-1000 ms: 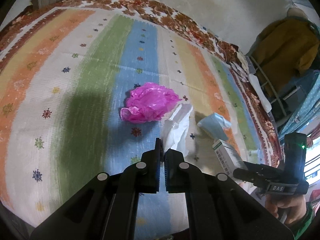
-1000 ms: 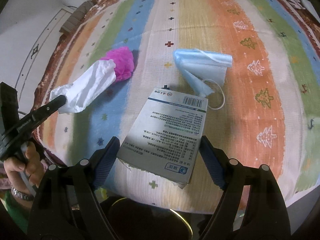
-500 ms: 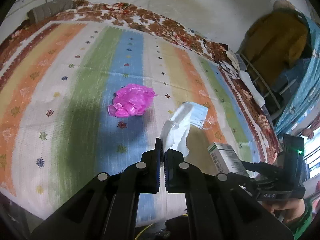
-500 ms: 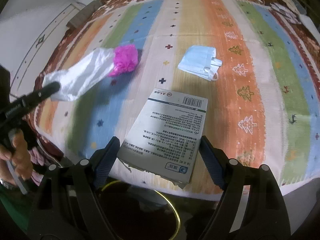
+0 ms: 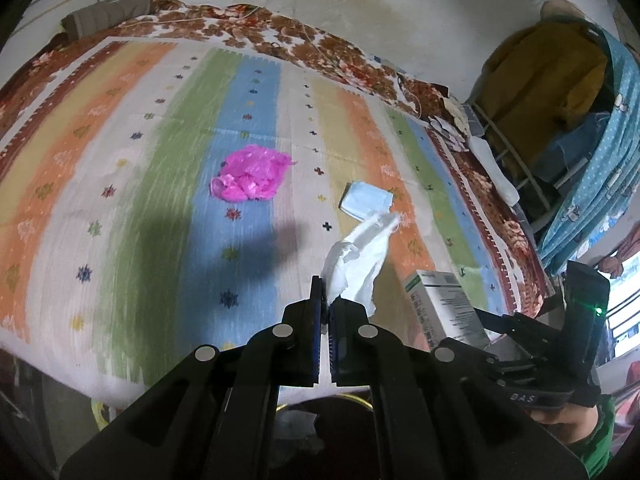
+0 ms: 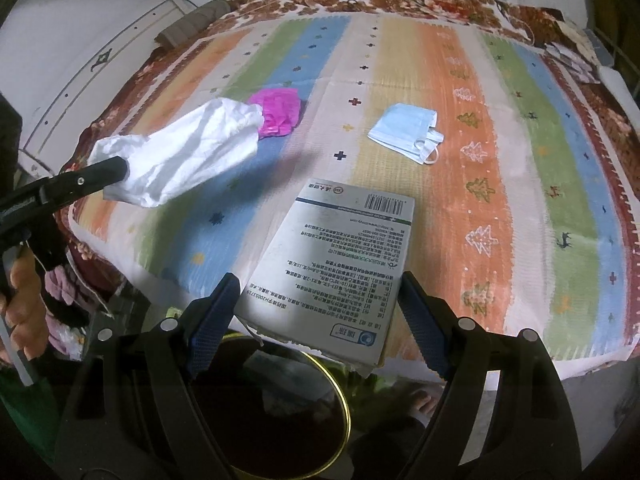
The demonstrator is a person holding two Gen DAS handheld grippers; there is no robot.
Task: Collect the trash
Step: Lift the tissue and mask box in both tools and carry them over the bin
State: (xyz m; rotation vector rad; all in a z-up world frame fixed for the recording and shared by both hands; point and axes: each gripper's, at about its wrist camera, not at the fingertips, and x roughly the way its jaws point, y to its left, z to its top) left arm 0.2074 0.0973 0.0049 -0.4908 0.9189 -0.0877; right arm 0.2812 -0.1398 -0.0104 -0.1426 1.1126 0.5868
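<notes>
Left hand-held gripper [image 5: 325, 300] clamped on white tissue [image 5: 356, 264]; right hand-held gripper [image 6: 316, 300] clamped on printed box [image 6: 332, 260]; pink bag [image 5: 250, 180] beyond tissue, blue mask [image 5: 366, 202] right of bag, both on bed [image 5: 120, 160].

Left wrist view, angled down from the near edge of the striped bedspread [image 5: 168, 184], faces the far wall; right wrist view, steeper, overlooks the same bedspread [image 6: 500, 168]; both share the pink bag [image 5: 252, 180] [image 6: 280, 114] and face mask [image 5: 366, 206] [image 6: 406, 130].
</notes>
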